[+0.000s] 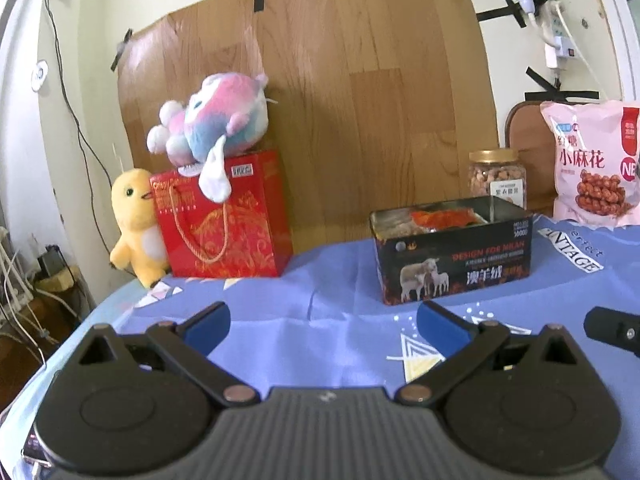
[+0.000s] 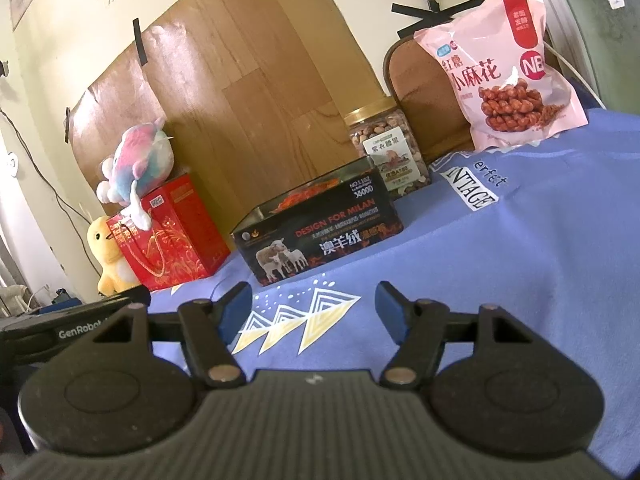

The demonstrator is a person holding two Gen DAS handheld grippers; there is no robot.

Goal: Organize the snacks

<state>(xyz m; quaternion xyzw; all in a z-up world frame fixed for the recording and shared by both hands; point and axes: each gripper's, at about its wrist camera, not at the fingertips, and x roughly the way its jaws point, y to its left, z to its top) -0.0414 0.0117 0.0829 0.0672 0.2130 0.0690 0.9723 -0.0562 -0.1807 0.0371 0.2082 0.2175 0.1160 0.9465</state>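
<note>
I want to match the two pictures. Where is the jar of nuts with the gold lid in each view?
Left wrist view: the jar of nuts stands right of centre, behind the black tin, left of the pink snack bag.
Right wrist view: the jar sits above centre, behind the tin's right end.
Shared landmark: the black tin with sheep printed on it.

Each camera sat just behind its own gripper and looked forward and slightly down over the blue tablecloth [image 1: 320, 280]. The left view faced the wooden board [image 1: 340, 100] straight; the right view was tilted. Both showed the black box [image 1: 454, 256], the nut jar [image 2: 386, 146] and the pink bag [image 2: 504, 68].
</note>
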